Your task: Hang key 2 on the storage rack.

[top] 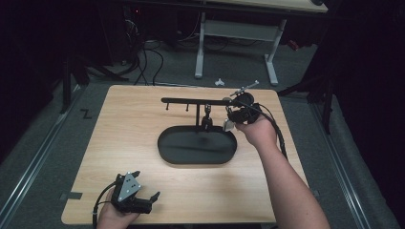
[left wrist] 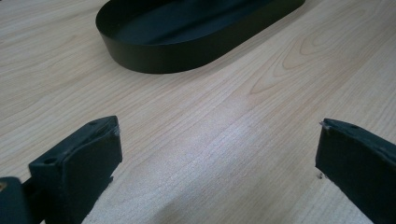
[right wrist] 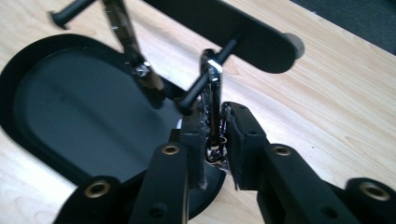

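Around the light wooden table [top: 138,143] lies grey carpeted floor [top: 71,129], dim toward the edges, with a white-legged desk [top: 239,33] at twelve o'clock, black cables [top: 143,57] tangled at eleven (a small white object [top: 219,82] sits below the desk), and darkness at three.

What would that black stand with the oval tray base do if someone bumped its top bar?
The stand would probably rock rather than fall: its oval tray base looks broad and flat on the table. The single thin post suggests the top bar might wobble. The shiny metal piece hanging from a peg would likely swing.
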`<action>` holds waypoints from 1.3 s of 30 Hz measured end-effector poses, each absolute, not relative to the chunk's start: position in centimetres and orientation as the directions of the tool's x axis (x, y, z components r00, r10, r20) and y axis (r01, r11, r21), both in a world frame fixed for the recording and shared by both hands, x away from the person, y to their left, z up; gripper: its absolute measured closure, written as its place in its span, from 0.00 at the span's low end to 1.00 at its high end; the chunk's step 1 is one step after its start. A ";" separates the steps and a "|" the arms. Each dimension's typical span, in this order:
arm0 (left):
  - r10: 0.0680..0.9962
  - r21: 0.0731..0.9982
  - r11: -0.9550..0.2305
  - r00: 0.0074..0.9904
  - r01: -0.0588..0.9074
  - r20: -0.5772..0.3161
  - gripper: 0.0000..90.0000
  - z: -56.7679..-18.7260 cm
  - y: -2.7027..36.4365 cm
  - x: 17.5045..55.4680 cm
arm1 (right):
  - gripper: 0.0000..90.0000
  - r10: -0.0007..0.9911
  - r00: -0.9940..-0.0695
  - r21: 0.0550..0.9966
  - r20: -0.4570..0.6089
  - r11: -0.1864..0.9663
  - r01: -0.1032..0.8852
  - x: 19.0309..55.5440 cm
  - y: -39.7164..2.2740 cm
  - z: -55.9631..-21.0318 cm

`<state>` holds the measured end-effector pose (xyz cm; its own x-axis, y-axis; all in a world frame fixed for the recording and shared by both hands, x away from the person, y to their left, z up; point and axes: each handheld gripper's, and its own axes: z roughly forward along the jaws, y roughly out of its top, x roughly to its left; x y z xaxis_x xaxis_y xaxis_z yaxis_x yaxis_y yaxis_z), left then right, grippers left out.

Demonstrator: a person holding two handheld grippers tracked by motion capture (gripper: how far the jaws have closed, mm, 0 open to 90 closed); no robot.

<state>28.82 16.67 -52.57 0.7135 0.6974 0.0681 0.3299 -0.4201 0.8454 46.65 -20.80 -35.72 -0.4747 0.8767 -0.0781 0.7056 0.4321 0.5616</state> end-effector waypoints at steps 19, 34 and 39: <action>0.694 0.841 -0.431 0.715 0.327 0.078 0.01 -52.7 16.4 28.9 | 0.67 0.898 -0.436 0.563 -0.056 0.389 0.729 45.4 -22.0 -37.8; 0.683 0.834 -0.445 0.726 0.326 0.081 0.01 -52.9 16.0 28.9 | 0.53 0.884 -0.467 0.545 -0.006 0.395 0.740 41.9 -22.8 -41.8; 0.684 0.833 -0.445 0.725 0.330 0.079 0.01 -52.9 16.0 29.0 | 0.47 0.888 -0.459 0.565 0.014 0.371 0.737 40.4 -23.7 -43.2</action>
